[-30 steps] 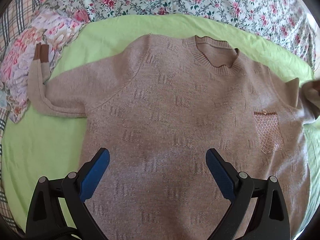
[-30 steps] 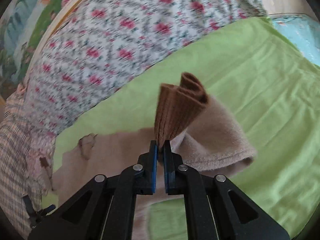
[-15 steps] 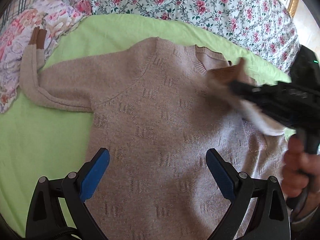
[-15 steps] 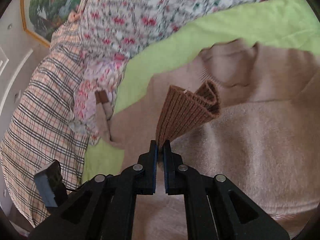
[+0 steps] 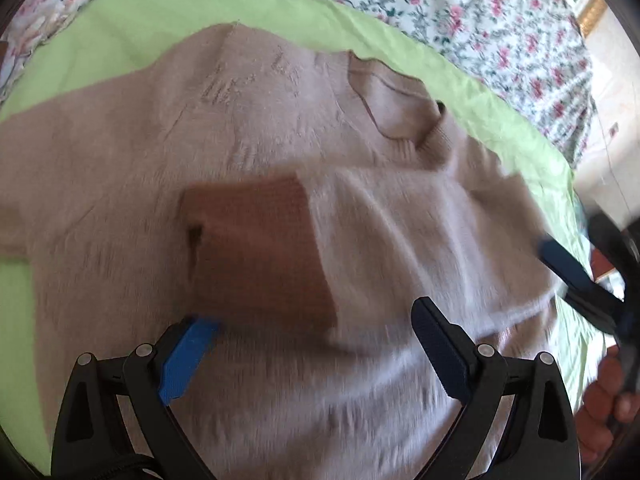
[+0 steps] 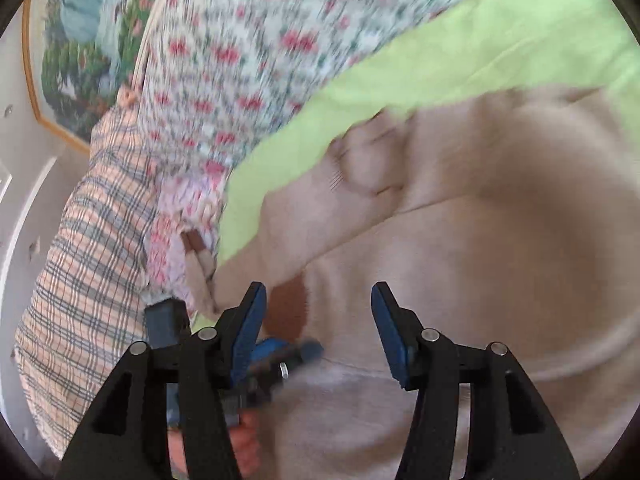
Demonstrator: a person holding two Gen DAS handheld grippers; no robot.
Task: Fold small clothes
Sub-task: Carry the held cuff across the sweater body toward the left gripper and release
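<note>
One sweater (image 5: 168, 152) lies on one green sheet (image 5: 500, 120), with one brown cuff (image 5: 256, 240) across its chest and a second cuff (image 6: 196, 240) toward nine o'clock in the right wrist view. Two grippers: left gripper (image 5: 316, 350), right gripper (image 6: 316, 332). Beyond, seemingly one floral bedspread (image 5: 460, 4), one plaid cloth (image 6: 80, 264), one framed picture (image 6: 80, 48).

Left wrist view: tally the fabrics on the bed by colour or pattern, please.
Beige knit sweater: 1
Lime green sheet: 1
Rose-print floral cover: 1
Total: 3
</note>
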